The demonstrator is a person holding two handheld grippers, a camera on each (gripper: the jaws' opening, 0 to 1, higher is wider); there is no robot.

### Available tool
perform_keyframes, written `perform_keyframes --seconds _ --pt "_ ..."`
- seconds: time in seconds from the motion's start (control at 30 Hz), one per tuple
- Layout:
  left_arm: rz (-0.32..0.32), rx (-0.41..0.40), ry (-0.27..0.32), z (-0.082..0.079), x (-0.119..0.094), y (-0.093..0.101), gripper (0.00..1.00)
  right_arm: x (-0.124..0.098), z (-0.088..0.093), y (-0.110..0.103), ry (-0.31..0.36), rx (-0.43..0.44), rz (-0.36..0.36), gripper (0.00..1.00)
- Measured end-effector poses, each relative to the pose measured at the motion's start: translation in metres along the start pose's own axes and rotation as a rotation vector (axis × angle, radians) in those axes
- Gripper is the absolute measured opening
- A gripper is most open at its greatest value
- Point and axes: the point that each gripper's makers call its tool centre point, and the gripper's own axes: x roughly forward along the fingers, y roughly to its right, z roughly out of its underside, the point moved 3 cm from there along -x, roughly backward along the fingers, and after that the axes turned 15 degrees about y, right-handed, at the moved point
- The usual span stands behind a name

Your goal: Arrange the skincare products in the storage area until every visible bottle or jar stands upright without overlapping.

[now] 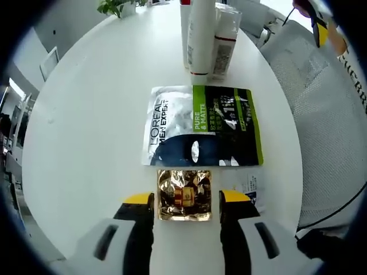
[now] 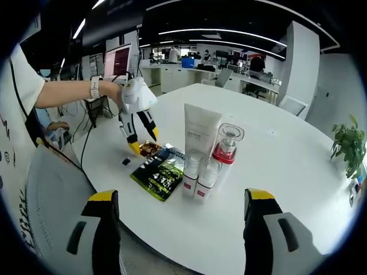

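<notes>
A: Where's it at? Left gripper [image 1: 186,201] has jaws apart around the gold sachet [image 1: 184,194], lower centre of the left gripper view.

B: Probably closing next. Right gripper [image 2: 182,201], jaws apart, holds nothing; bottles [image 2: 207,154] upright mid-frame.

Right gripper [image 2: 180,200] open; left gripper [image 2: 143,141] poised over gold sachet [image 2: 150,149], beside upright bottles [image 2: 203,157].
</notes>
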Motion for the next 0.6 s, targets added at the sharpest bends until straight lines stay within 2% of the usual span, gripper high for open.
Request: perform_keyframes --seconds 0.1,0.33,0.6 --pt "-0.032 -0.003 0.017 -0.001 -0.004 -0.003 0.43 0.0 0.0 0.0 0.004 -0.001 0.0 0.9" --pt "-0.079 -0.029 0.036 -0.004 -0.014 0.004 0.46 0.001 -0.003 0.0 0.02 -0.002 -0.004 0.91" --pt "-0.148 -0.102 0.121 -0.014 -0.032 0.016 0.49 0.004 -0.005 0.0 0.027 -0.011 -0.02 0.92"
